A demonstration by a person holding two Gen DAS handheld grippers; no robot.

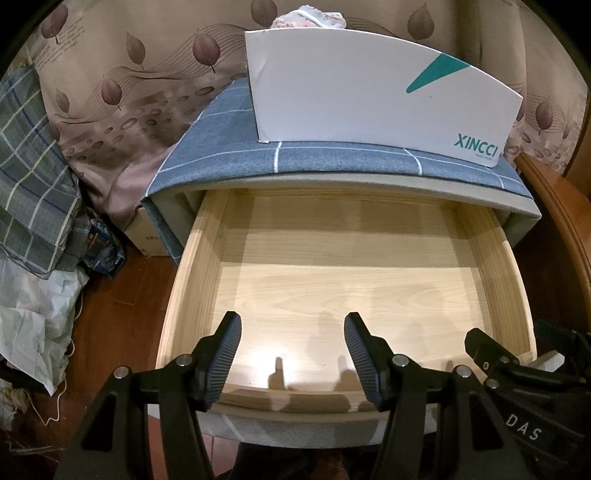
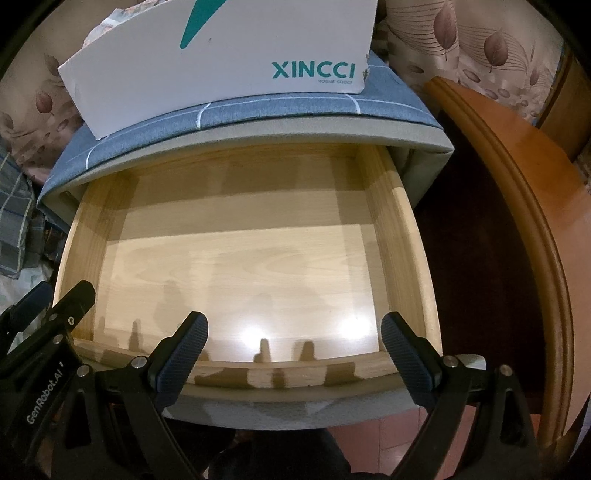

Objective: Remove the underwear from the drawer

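The pale wooden drawer point(image 1: 207, 236) is pulled out of a cabinet with a blue checked cloth top point(image 1: 229, 133). Its bare floor shows in both views, with nothing lying in it point(image 2: 96, 206). A bit of patterned fabric point(image 1: 310, 16) sticks out above a white XINCCI box point(image 1: 369, 96) standing on the cabinet point(image 2: 221, 51); I cannot tell whether it is underwear. My left gripper point(image 1: 291, 323) is open and empty over the drawer's front edge. My right gripper point(image 2: 295, 325) is open and empty beside it, also over the front edge.
A leaf-patterned curtain point(image 1: 110, 74) hangs behind. Checked bedding and bags point(image 1: 33, 192) pile up at the left on the wooden floor. A curved orange-brown wooden bed frame point(image 2: 517, 206) stands right of the drawer. The right gripper's body point(image 1: 517, 373) shows at the left view's lower right.
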